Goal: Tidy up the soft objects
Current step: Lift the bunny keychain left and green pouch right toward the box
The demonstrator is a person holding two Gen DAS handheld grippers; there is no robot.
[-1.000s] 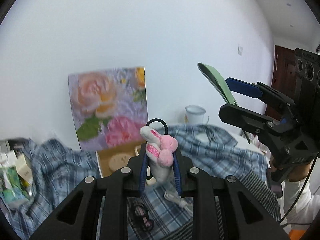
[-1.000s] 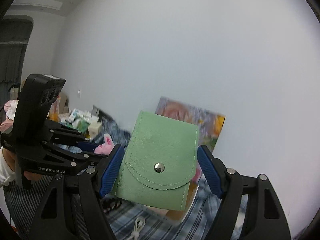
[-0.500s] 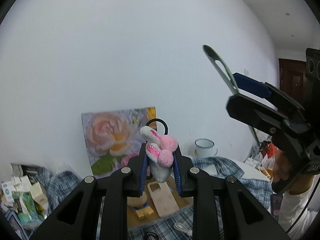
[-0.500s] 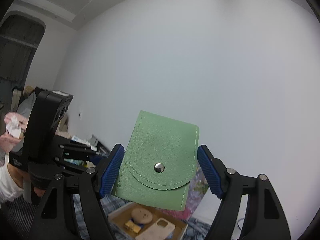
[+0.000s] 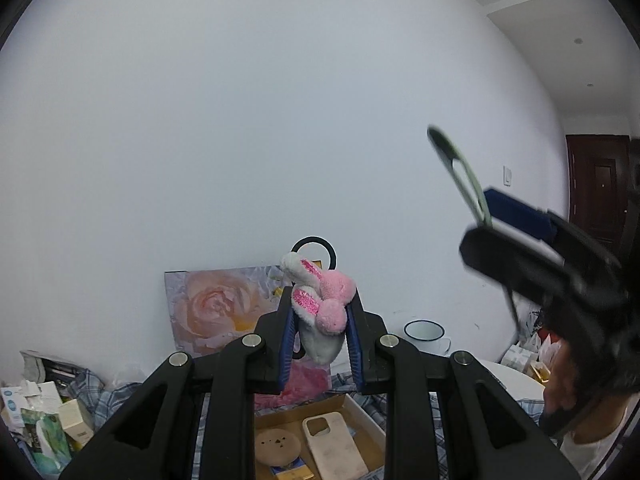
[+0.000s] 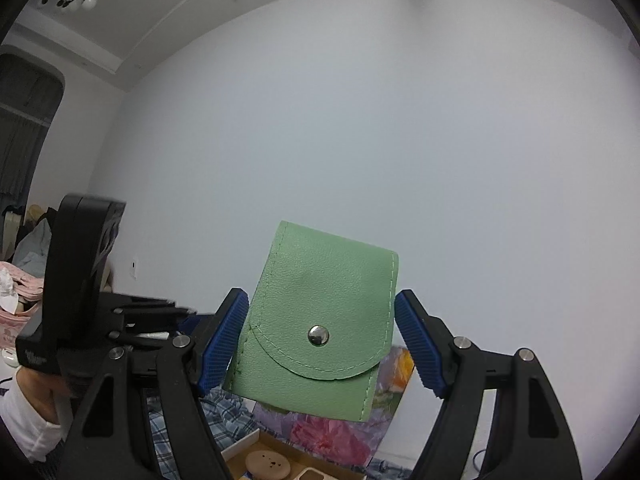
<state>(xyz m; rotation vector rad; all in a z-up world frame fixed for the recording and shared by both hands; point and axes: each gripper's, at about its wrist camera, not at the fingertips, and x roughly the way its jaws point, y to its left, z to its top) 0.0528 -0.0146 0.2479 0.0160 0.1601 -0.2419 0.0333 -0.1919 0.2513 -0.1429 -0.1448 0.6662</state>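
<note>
White wall fills most of both views, with a cluttered table low in the frame. At the lower left of the left wrist view, small boxes point(image 5: 44, 420) lie on a blue checked cloth point(image 5: 96, 390). A rose painting point(image 5: 218, 308) leans against the wall behind. At bottom centre, the left gripper point(image 5: 320, 320) has its blue pads pressed onto a pink and white plush bunny point(image 5: 320, 308), which sits upright between them with a black ring point(image 5: 313, 249) poking up behind its ears. Below it an open cardboard box point(image 5: 356, 408) holds a pale phone case point(image 5: 334, 446) and a round tan disc point(image 5: 278, 446). Right of that, a white enamel mug point(image 5: 425, 331) stands near the wall. At the right edge, the right gripper point(image 5: 486, 216) appears side-on and blurred, with a green pouch point(image 5: 460, 172) edge-on sticking up from it; a brown door point(image 5: 596, 192) is behind.

In the right wrist view, the left tool's black body fills the lower left. At centre, the right gripper point(image 6: 320, 340) holds the green pouch point(image 6: 320, 320), snap flap facing the camera; its blue pads flank the pouch's side edges, left pad touching, right pad just at the edge.
</note>
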